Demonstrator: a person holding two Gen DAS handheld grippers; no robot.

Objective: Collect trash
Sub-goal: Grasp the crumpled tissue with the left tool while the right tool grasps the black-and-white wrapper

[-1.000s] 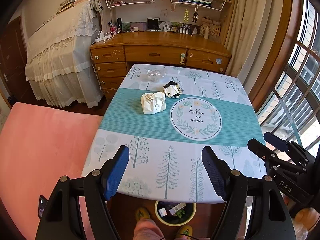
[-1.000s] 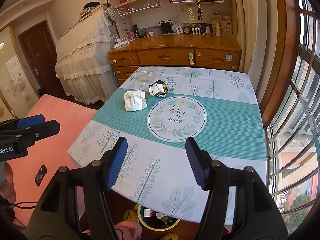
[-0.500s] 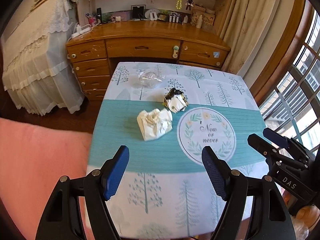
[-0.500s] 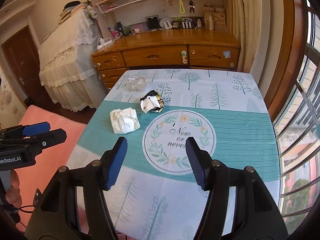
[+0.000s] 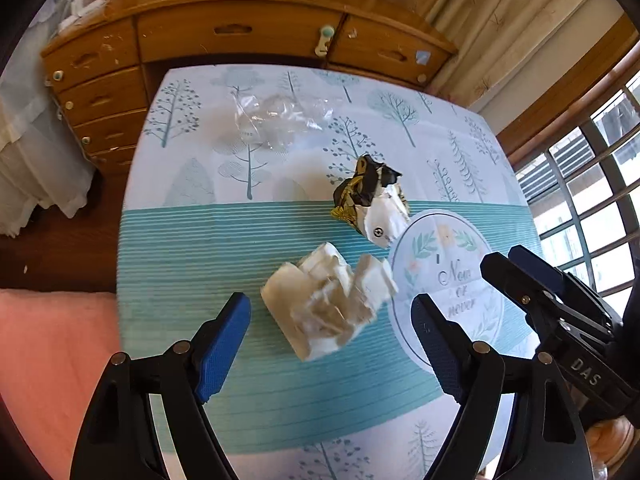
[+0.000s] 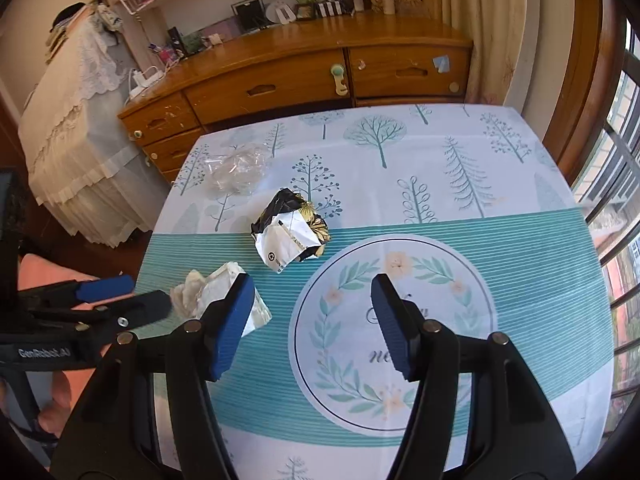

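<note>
A crumpled white paper wad (image 5: 328,304) lies on the teal stripe of the tablecloth (image 5: 192,264). My left gripper (image 5: 330,308) hovers just over it. Its jaws are opening, and the wad sits between the blue pads without touching them. A black, gold and white wrapper (image 5: 370,200) lies just beyond, and clear plastic film (image 5: 276,120) sits near the far edge. My right gripper (image 6: 312,286) stands open over the round "Now or never" print (image 6: 396,320), holding nothing. The wrapper (image 6: 290,232) is ahead of it and the wad (image 6: 208,292) is partly behind its left finger.
A wooden desk with drawers (image 5: 240,36) stands right behind the table. To the left are lace-covered furniture (image 6: 80,140) and a pink surface (image 5: 52,360). Curtain (image 5: 500,20) and window bars (image 5: 592,200) close the right side.
Both grippers have come forward and down over the table, so the trash looms larger. The left gripper now straddles the paper wad with wider jaws. The bin below the near edge has left view.
</note>
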